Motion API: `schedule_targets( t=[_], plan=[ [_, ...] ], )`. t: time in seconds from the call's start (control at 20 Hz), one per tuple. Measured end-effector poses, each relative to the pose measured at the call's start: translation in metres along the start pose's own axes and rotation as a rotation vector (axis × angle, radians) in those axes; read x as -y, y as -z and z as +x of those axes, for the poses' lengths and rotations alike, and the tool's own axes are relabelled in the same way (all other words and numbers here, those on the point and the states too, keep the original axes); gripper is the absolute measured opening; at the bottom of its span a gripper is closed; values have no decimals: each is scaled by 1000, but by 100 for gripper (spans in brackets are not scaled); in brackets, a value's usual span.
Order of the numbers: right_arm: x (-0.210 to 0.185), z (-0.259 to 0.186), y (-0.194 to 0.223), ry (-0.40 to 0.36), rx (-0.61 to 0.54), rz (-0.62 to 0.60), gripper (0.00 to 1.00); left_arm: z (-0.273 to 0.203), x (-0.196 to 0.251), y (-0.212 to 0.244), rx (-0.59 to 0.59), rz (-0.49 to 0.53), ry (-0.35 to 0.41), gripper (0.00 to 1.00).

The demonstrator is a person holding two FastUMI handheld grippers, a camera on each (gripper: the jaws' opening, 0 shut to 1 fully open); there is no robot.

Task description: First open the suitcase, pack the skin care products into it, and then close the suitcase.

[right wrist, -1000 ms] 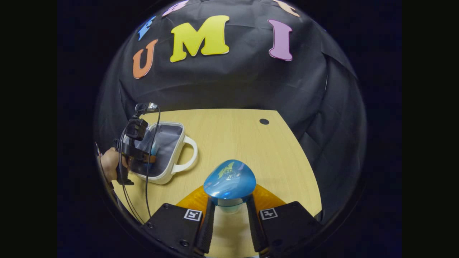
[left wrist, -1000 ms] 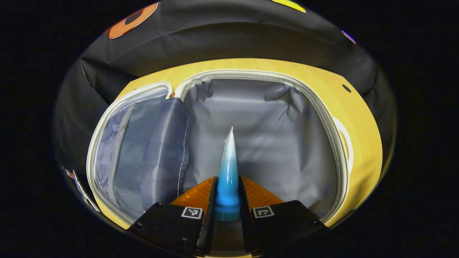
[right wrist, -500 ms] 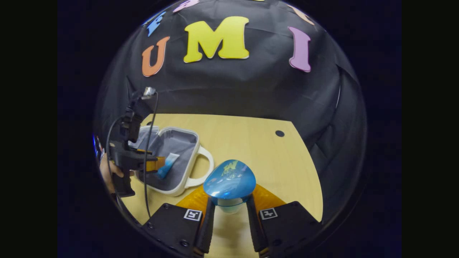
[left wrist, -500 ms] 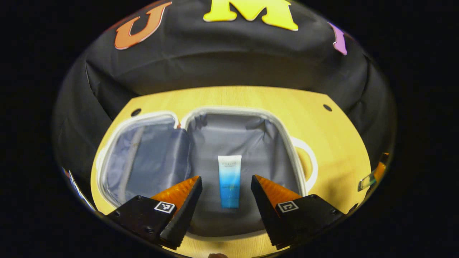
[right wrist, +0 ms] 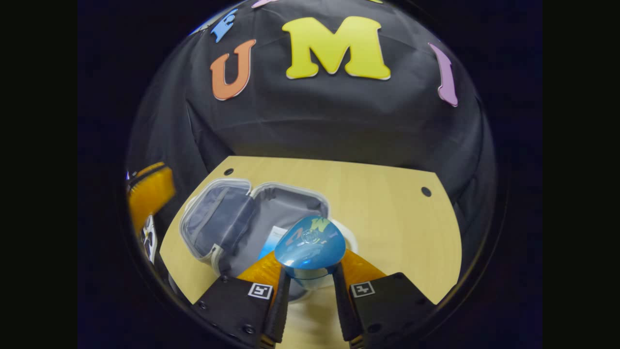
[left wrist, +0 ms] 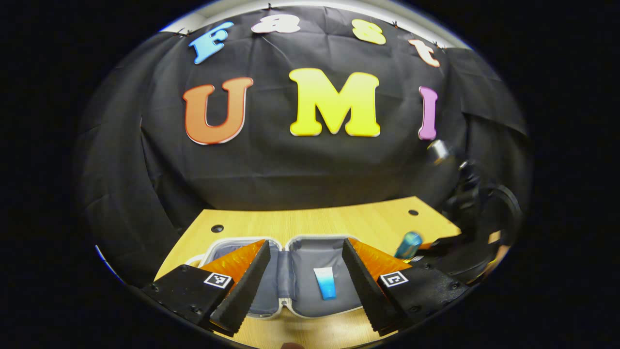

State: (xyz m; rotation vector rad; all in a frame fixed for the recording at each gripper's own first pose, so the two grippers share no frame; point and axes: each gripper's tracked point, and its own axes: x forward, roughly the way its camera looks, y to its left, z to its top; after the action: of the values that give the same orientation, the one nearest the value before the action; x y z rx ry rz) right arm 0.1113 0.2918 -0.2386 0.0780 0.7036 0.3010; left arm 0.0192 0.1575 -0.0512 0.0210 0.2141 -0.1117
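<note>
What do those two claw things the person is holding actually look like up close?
Each is a two-finger tool. The left gripper has black blocky bases, each carrying a small square black-and-white marker, and wedge-shaped fingers with ribbed orange outer faces and black textured inner pads. The right gripper is built the same way: black bases, square markers, orange ribbed fingers.

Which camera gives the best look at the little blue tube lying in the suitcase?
The left gripper view: the tube lies whole on the grey lining of the open suitcase, between the left gripper's spread fingers. In the right gripper view, the held bottle hides most of it.
</note>
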Motion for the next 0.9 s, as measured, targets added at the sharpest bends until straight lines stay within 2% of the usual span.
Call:
schedule_targets(
  t=[0.2,0.4,0.5,0.65,0.9],
  plan=[
    [-28,39,34,-1,-105,-15,42,-36,-39,-31,84,12,-36,95],
    [-32,63,64,37,-196,31,41,-62,-71,-41,122,3,-80,95],
    [-32,69,56,56,-182,49,42,-68,-76,-41,145,-31,-56,95],
    [-31,83,48,69,-187,114,41,-74,-96,-20,105,-84,-95,95],
    [-22,116,42,110,-204,170,41,-74,-124,0,63,-74,-134,96]
  ],
)
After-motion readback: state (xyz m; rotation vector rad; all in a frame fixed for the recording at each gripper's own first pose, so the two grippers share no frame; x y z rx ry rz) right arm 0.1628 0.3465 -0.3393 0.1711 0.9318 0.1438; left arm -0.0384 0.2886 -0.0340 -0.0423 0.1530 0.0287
